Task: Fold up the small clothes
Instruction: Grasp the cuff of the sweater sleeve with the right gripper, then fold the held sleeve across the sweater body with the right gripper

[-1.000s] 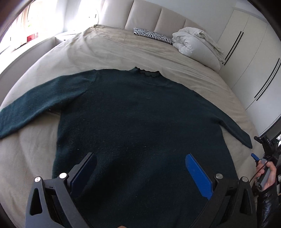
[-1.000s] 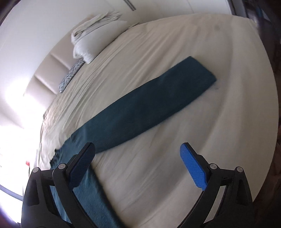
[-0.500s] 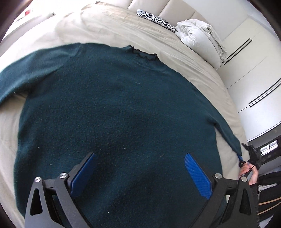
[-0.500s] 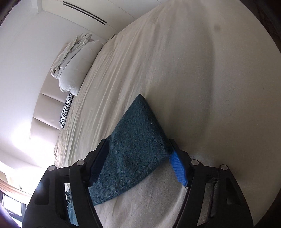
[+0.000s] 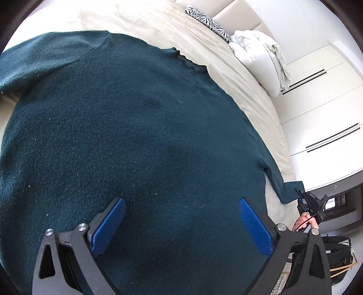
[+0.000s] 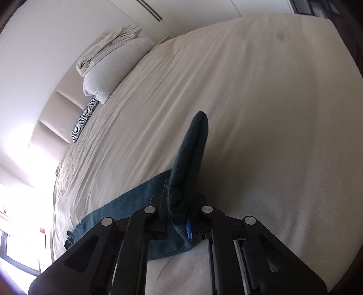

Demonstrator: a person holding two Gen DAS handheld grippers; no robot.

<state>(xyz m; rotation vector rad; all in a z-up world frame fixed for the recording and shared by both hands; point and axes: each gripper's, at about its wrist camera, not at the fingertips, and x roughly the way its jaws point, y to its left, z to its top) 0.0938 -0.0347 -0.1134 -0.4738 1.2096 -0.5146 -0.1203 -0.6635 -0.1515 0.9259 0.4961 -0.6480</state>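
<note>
A dark teal sweater (image 5: 136,136) lies flat on the beige bed (image 5: 181,29), its frilled collar (image 5: 190,63) toward the headboard. My left gripper (image 5: 181,202) hovers over the sweater's lower body; its jaws are wide and closing slightly, with only the flat knit under them and nothing pinched. My right gripper (image 6: 181,204) is shut on the cuff of the right sleeve (image 6: 192,154), which sticks up bunched between the pads. In the left wrist view, the right gripper (image 5: 308,202) holds the sleeve end at the bed's right edge.
A white folded duvet (image 5: 258,61) and a zebra-print pillow (image 5: 208,21) lie by the padded headboard. White wardrobe doors (image 5: 317,102) stand to the right of the bed. A person's hand (image 5: 304,223) grips the right tool. Bare sheet (image 6: 272,90) stretches beyond the sleeve.
My right gripper moved onto the sleeve's end and shut on the cuff, bunching it upright. My left gripper dropped closer to the sweater's body and rolled.
</note>
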